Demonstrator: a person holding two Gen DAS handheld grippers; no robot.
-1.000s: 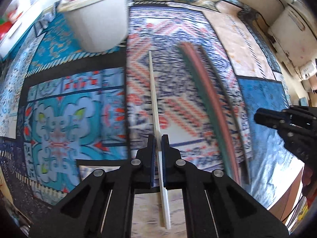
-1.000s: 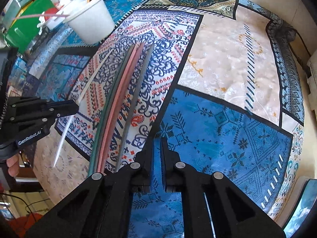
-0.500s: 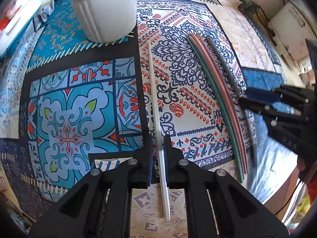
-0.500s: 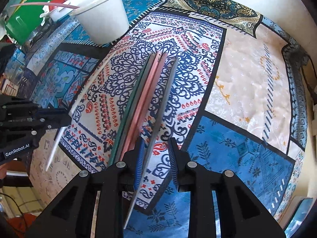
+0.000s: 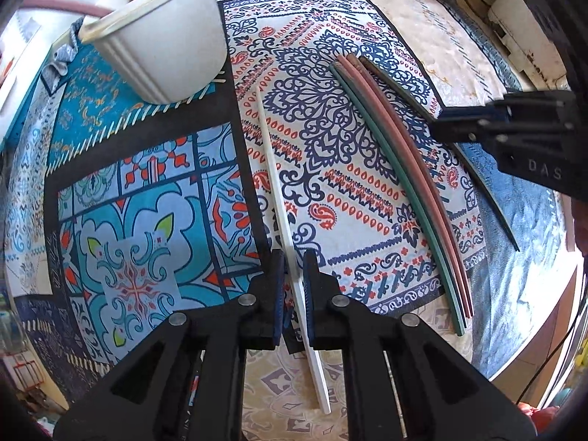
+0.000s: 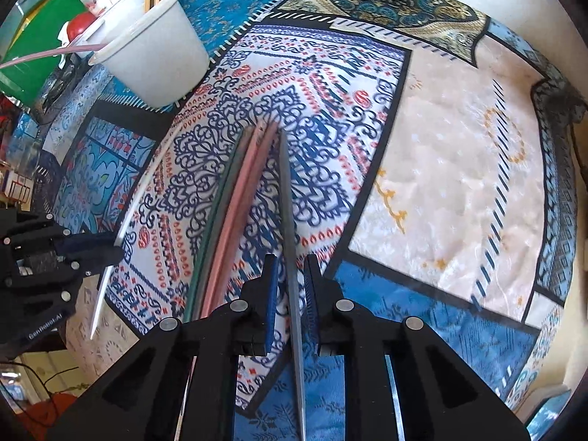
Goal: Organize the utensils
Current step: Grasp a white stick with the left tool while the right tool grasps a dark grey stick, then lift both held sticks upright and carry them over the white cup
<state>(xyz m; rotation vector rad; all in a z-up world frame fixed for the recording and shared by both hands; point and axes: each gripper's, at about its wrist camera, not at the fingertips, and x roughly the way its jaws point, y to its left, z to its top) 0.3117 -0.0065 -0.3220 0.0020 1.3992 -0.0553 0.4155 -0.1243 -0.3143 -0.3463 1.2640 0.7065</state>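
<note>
Your work surface is a patterned cloth [image 6: 441, 191], and the white tub [image 5: 165, 40] at its far left is, by my judgement, where the chopsticks go. One pink stick [image 6: 47, 55] already pokes out over its rim, so you have made a start, but most of the job is left.

Four more sticks lie on the cloth or between your fingers. A green chopstick [image 5: 404, 191] and two pink chopsticks [image 5: 422, 176] lie side by side, touching, untouched by either tool.

Your right gripper [image 6: 290, 283] straddles the dark chopstick [image 6: 288, 220], jaws slightly apart; I cannot tell whether the pads press it yet. Your left gripper [image 5: 292, 275] straddles the white chopstick [image 5: 279, 198] with a small gap on one side, so the hold looks loose or not yet closed.

Clutter sits behind the tub, including a green box [image 6: 40, 36]. The path to the tub looks open.
</note>
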